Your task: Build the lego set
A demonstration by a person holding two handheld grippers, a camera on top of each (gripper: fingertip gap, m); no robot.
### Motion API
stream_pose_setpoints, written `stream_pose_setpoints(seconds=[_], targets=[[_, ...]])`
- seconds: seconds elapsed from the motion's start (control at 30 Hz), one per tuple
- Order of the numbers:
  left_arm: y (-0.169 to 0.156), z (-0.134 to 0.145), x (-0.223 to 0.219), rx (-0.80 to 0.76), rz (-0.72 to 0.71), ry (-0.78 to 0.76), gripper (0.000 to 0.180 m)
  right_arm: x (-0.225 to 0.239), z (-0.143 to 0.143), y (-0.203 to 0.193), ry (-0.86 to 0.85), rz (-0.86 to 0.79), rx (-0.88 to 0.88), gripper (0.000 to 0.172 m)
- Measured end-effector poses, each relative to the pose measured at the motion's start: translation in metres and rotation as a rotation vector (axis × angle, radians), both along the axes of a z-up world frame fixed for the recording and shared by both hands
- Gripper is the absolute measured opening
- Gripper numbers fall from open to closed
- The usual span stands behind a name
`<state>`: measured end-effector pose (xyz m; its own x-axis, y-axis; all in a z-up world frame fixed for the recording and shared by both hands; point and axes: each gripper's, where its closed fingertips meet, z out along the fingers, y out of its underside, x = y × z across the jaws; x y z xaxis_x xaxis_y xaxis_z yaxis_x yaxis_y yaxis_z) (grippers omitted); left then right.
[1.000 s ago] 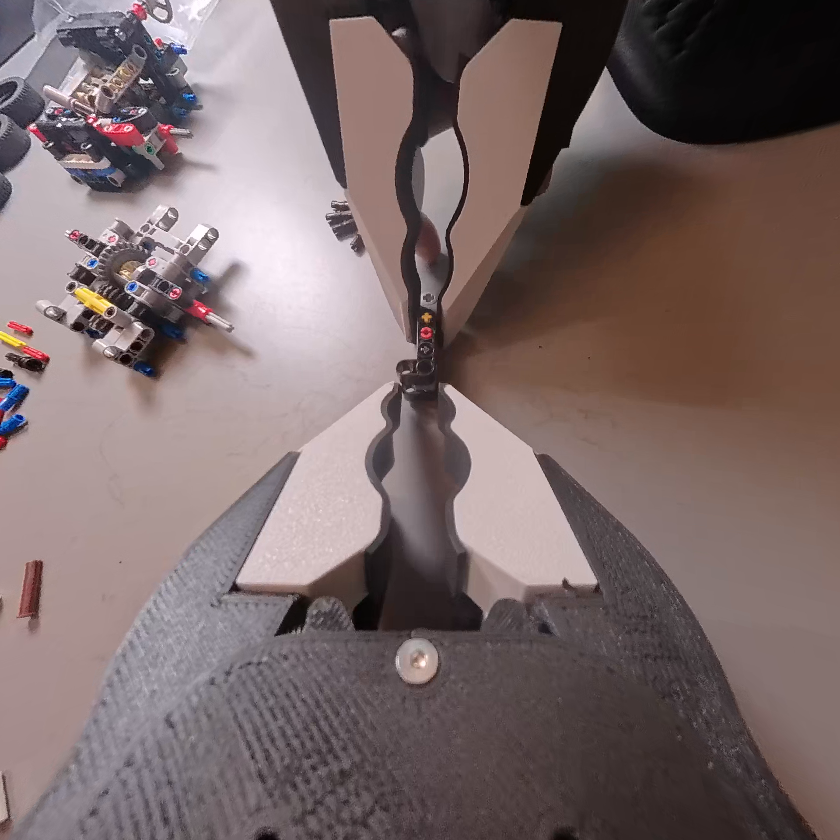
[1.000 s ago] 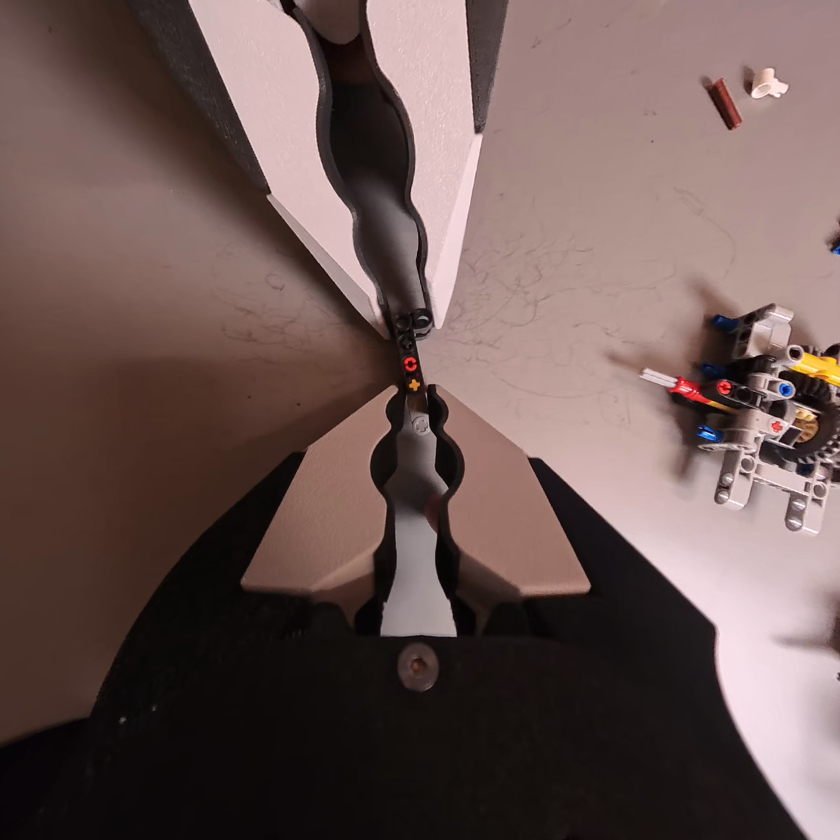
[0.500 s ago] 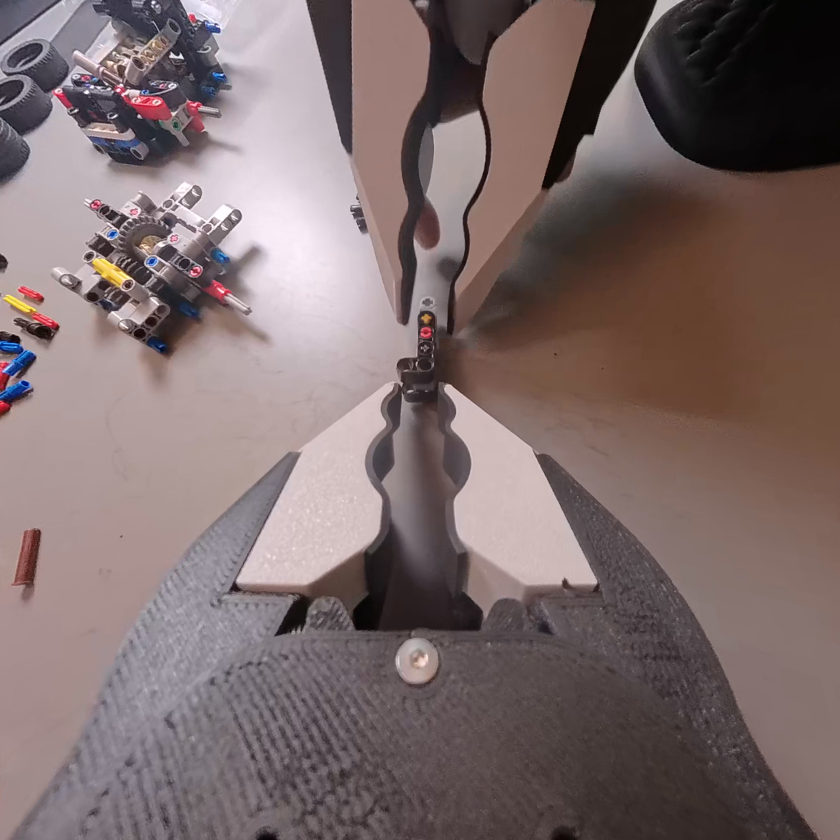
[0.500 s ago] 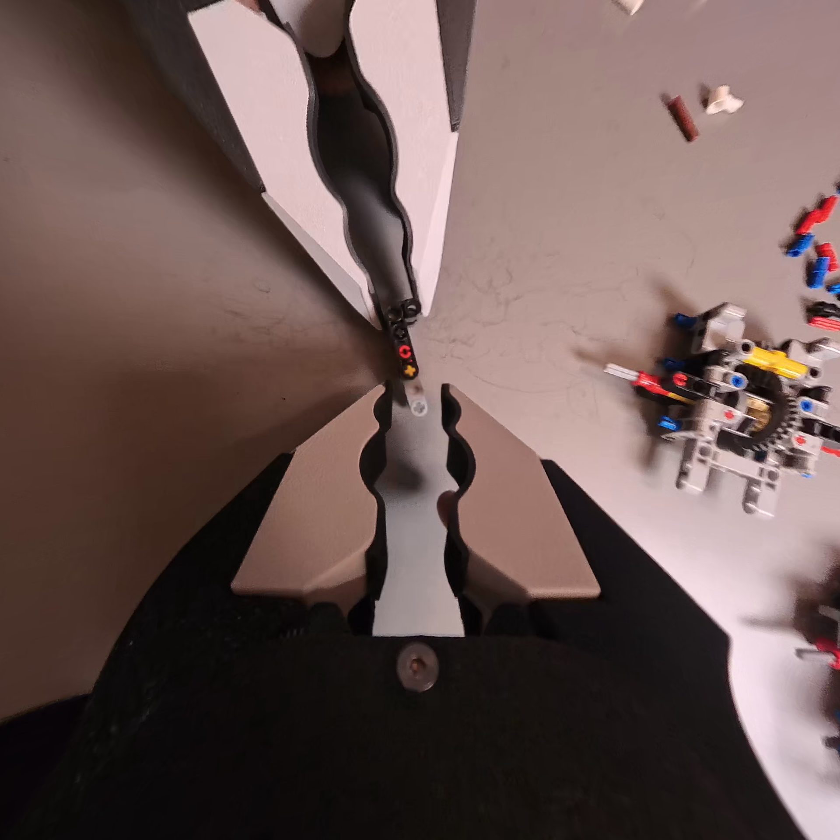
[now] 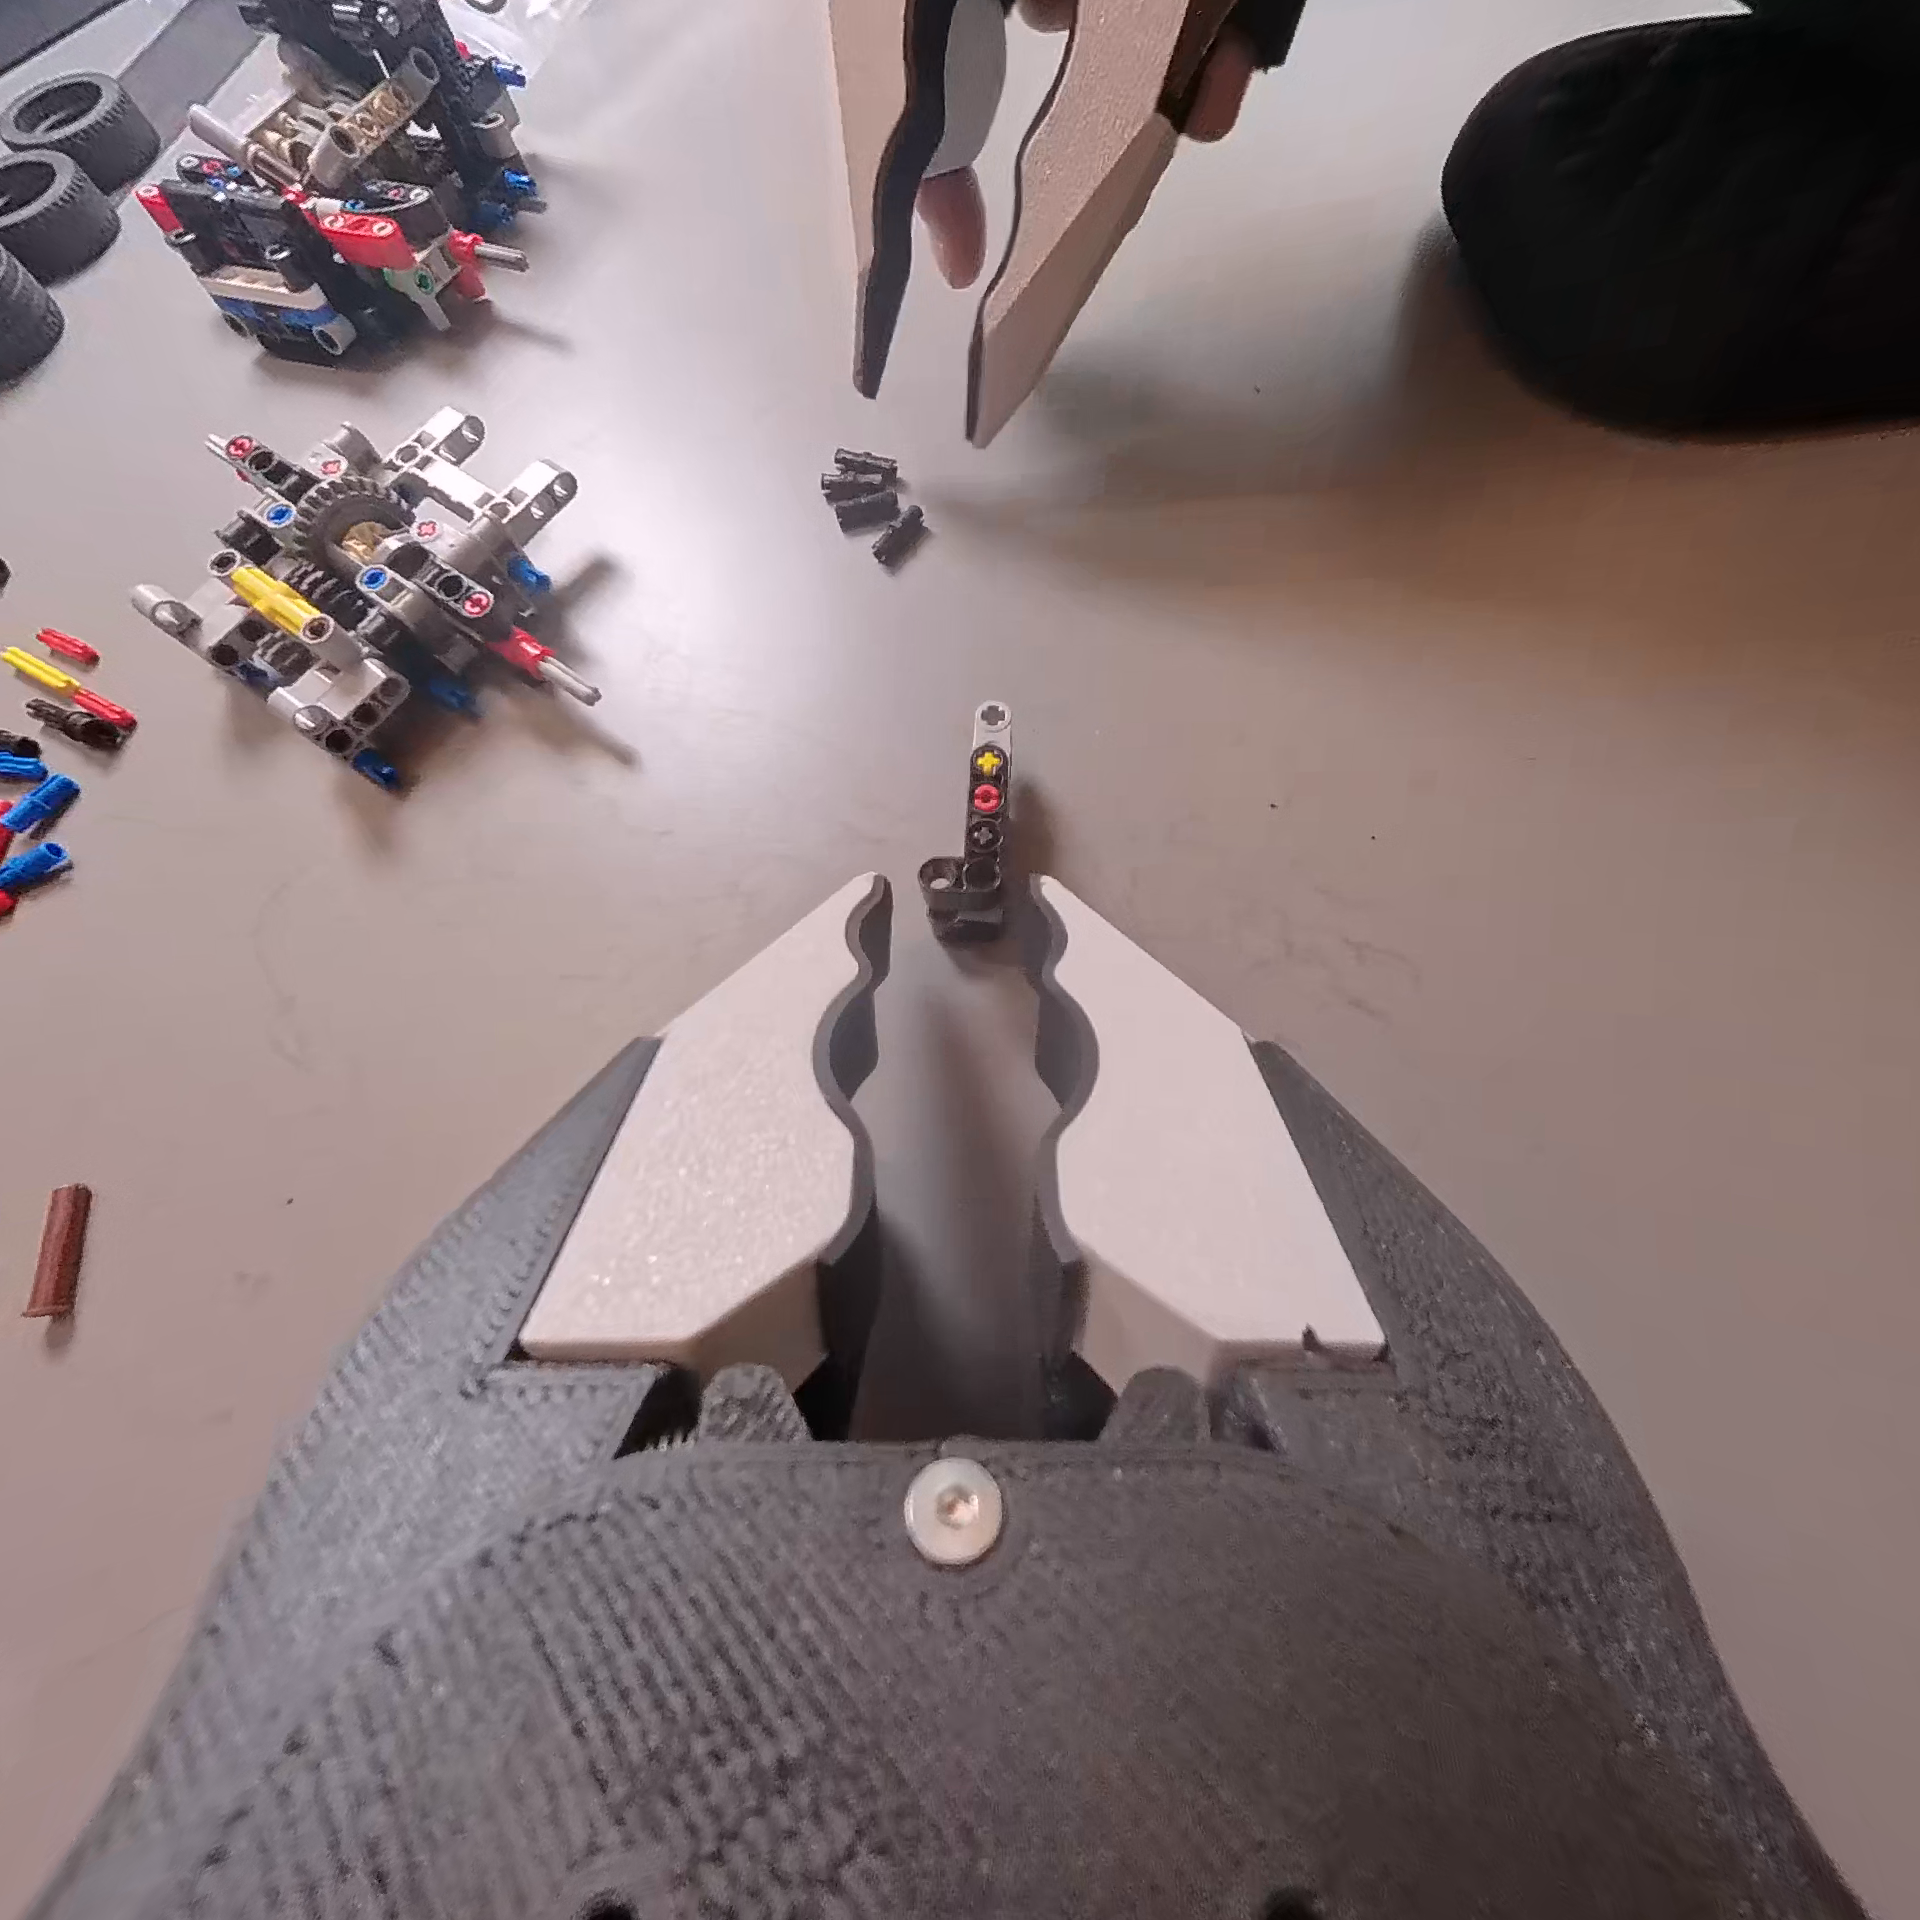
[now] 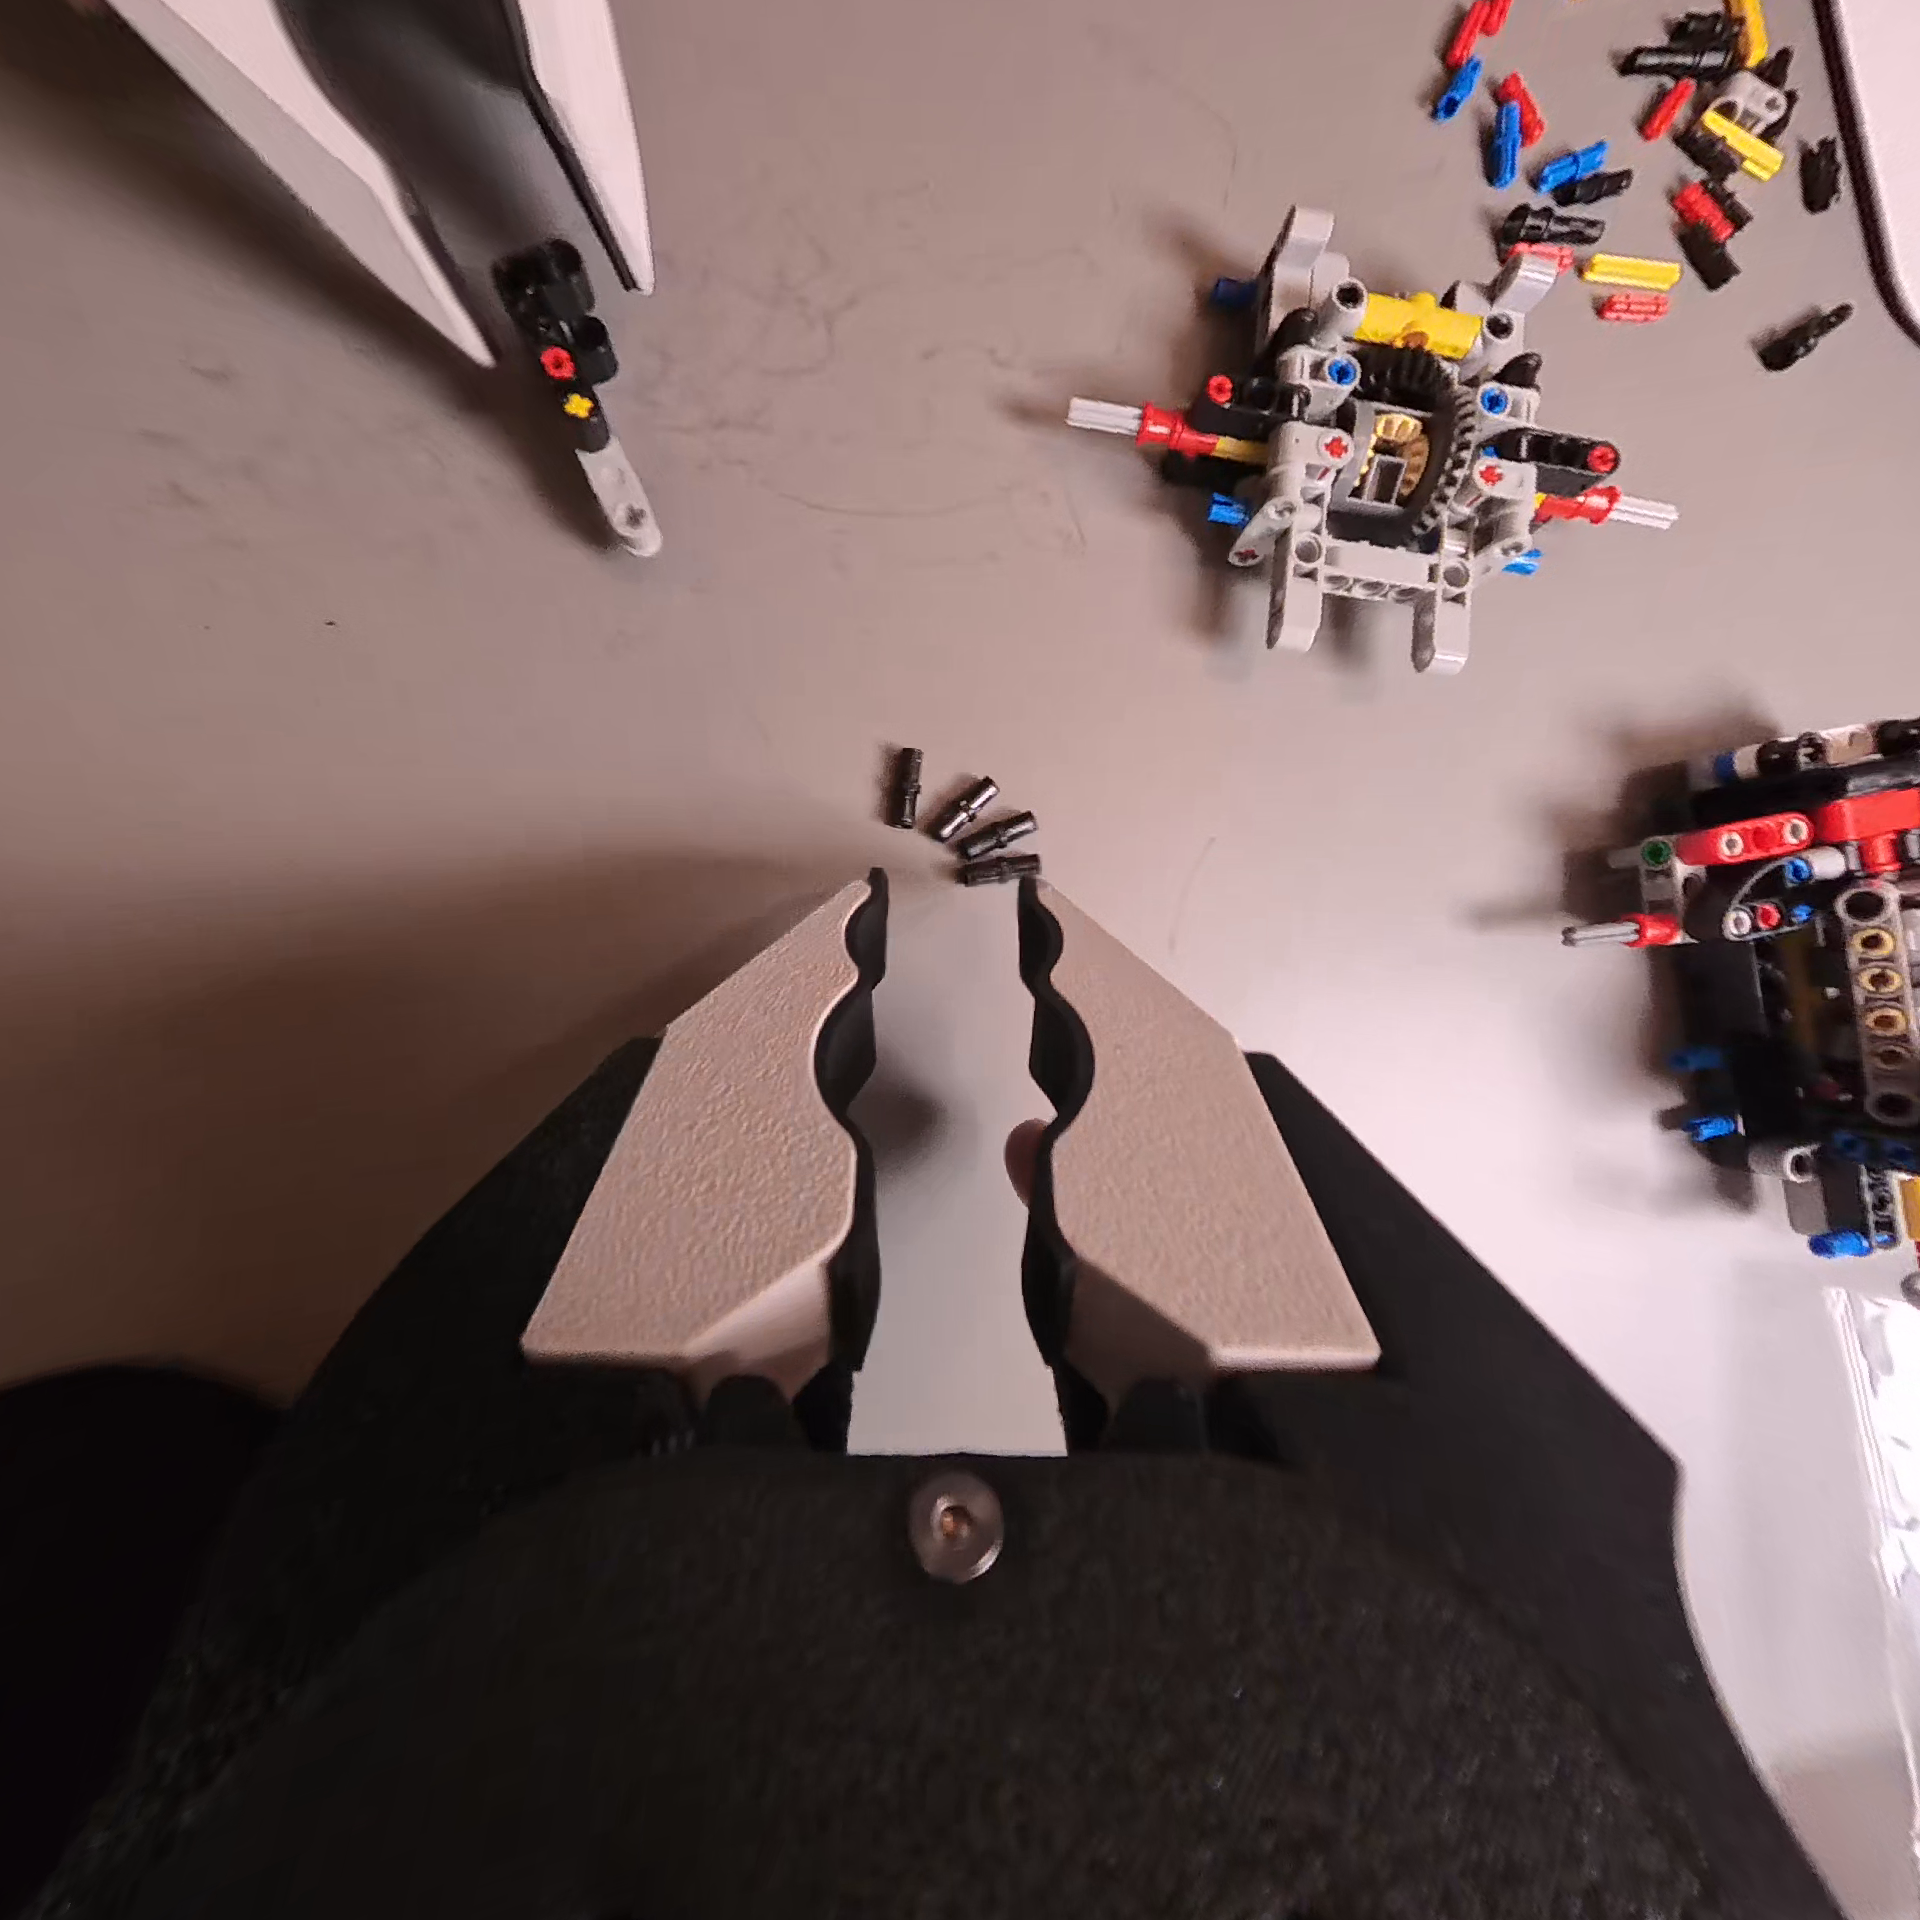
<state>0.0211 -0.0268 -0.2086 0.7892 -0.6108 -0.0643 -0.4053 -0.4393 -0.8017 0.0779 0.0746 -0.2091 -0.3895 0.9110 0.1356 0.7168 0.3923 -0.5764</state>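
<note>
Left gripper jaws part open, empty; small black beam assembly with yellow and red pins stands on the desk between its tips, pads clear of it. Right gripper part open, empty, tips just beside four loose black pins.
</note>
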Motion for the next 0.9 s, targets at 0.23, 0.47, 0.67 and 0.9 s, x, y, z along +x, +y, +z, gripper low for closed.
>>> stream_pose_setpoints(seconds=[0.23,0.47,0.67,0.9], targets=[[0.003,0.005,0.008,0.067,-0.027,0.014,0.031,-0.011,-0.009,0.011,0.023,-0.002,-0.025,0.024],[0.005,-0.001,0.007,0.070,-0.014,0.079,0.021,-0.015,-0.011,0.007,0.015,0.025,-0.018,0.014],[0.008,-0.002,0.002,0.077,0.022,0.101,0.016,-0.009,-0.013,0.004,-0.015,0.022,-0.004,0.000],[0.011,-0.002,-0.007,0.074,0.067,0.102,0.016,-0.004,-0.007,-0.002,-0.008,0.037,-0.021,0.000]])
